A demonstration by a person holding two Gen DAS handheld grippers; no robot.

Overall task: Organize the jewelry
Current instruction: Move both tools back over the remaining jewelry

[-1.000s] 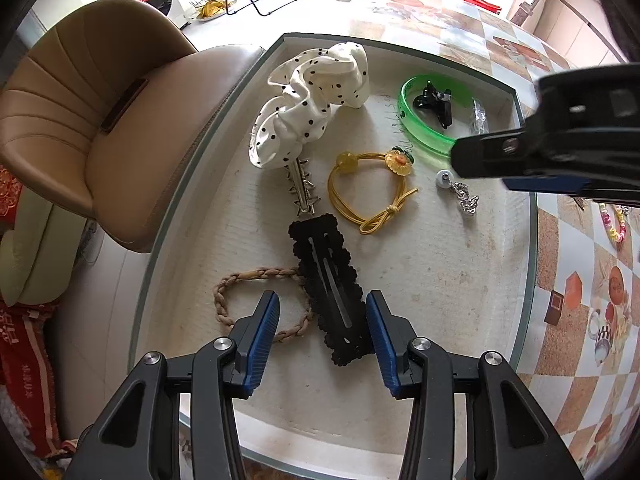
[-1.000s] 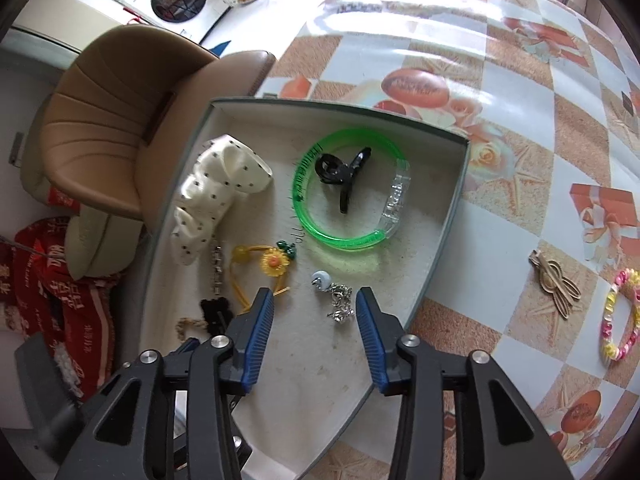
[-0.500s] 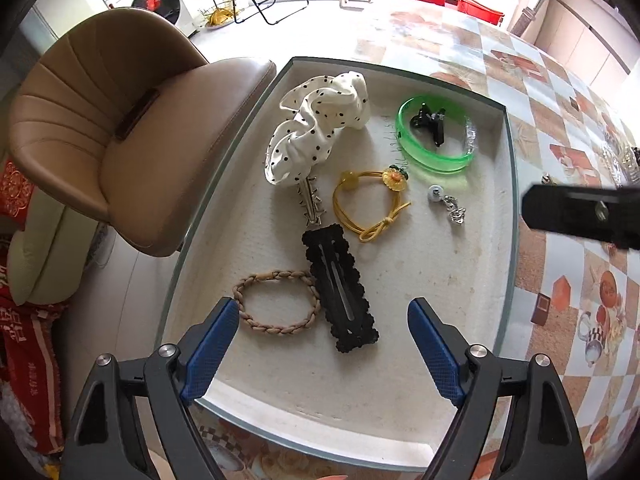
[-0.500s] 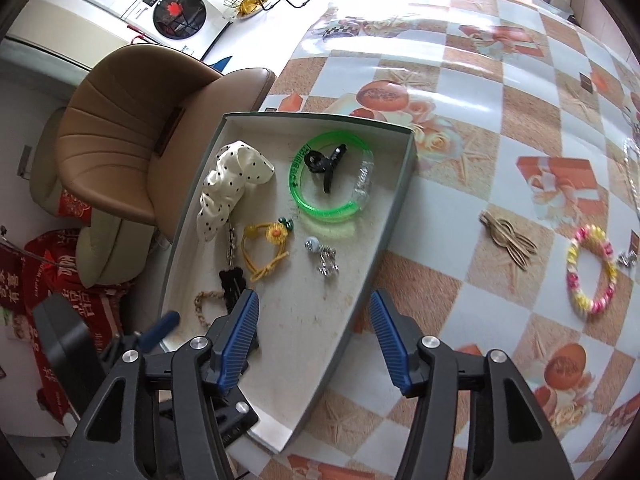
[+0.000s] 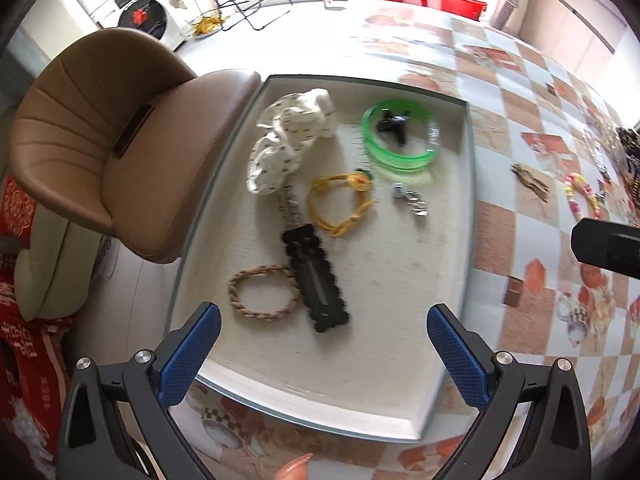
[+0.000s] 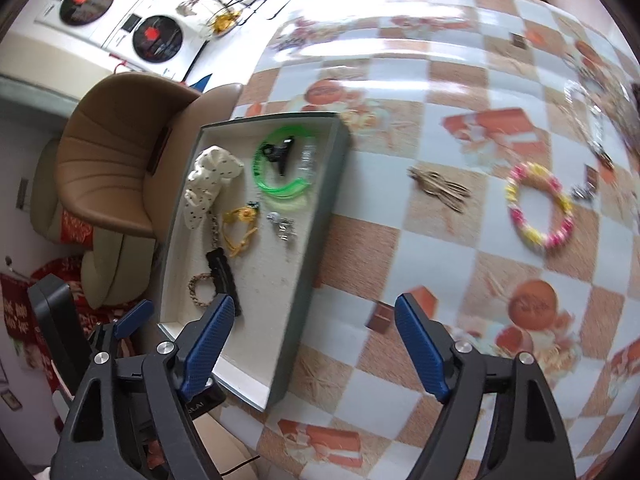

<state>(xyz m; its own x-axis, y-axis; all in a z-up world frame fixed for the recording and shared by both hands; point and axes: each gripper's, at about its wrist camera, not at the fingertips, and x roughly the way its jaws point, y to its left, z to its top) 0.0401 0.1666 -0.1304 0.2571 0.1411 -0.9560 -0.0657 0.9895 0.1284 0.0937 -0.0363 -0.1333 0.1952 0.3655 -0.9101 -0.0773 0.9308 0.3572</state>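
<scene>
Judging both tongs (image 5: pixel 323 346) (image 6: pixel 314 340) spread wide and empty, we next reach for the beaded bracelet (image 6: pixel 538 210) beyond the tray (image 6: pixel 316 232).

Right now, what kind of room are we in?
Probably a home laundry or dining corner: washing machines against the wall, a brown padded chair, and a table under a patterned tablecloth.

My left gripper (image 5: pixel 323 318) hangs with jaws spread wide; my right gripper (image 6: pixel 314 322) is likewise wide apart, both empty.
</scene>
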